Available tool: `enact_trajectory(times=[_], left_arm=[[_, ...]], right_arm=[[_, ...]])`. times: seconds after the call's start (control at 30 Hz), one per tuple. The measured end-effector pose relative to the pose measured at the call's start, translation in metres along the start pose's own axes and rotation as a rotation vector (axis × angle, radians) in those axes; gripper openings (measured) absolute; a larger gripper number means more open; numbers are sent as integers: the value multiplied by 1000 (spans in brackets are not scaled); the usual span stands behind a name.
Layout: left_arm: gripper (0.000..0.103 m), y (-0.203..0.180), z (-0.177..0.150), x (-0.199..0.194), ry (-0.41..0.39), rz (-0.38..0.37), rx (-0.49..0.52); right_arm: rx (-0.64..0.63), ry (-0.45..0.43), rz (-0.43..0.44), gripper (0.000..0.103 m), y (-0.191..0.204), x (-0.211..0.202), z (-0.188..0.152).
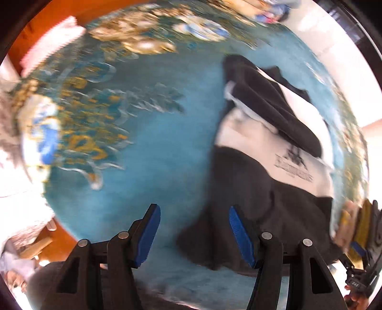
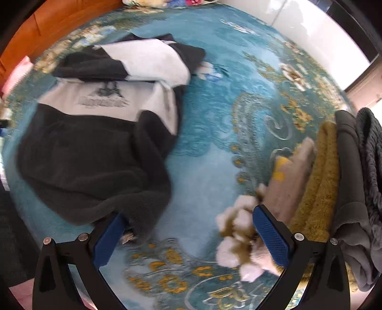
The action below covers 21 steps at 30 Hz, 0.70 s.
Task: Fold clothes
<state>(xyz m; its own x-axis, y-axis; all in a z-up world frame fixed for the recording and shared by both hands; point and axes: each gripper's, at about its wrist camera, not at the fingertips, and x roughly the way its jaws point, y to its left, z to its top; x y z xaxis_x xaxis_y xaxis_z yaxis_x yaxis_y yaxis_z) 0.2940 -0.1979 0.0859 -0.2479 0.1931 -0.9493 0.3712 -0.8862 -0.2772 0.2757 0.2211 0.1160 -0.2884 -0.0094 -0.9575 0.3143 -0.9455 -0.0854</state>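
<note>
A black and white sweatshirt point(image 2: 95, 124) with a printed logo lies crumpled on the blue patterned carpet point(image 2: 214, 119). It also shows in the left wrist view point(image 1: 274, 167), right of centre. My left gripper point(image 1: 194, 224) is open and empty above the carpet, its right finger over the sweatshirt's black hem. My right gripper point(image 2: 188, 231) is open and empty, its left finger at the edge of the sweatshirt's black lower part. Both views are blurred by motion.
A stack of folded clothes point(image 2: 334, 178) in tan, mustard and grey stands at the right in the right wrist view. The stack shows at the right edge in the left wrist view point(image 1: 353, 226). Orange wooden floor point(image 2: 47, 21) borders the carpet. A white wall point(image 2: 322, 31) is at the back.
</note>
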Motion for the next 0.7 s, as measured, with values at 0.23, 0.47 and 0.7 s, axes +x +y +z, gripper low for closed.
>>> enact_trajectory(times=[0.23,0.47,0.7], left_arm=[[62,-6,-16,44,172,-161,-148],[21,-22,-21,61,246,-132,-99],[5,10,-14,7,-51,-249,-263]], right_arm=[[15,-55,122,103,9,-28,4],[97,8,170,103,9,-2,2],[186,18,215,103,-4,10,-2]])
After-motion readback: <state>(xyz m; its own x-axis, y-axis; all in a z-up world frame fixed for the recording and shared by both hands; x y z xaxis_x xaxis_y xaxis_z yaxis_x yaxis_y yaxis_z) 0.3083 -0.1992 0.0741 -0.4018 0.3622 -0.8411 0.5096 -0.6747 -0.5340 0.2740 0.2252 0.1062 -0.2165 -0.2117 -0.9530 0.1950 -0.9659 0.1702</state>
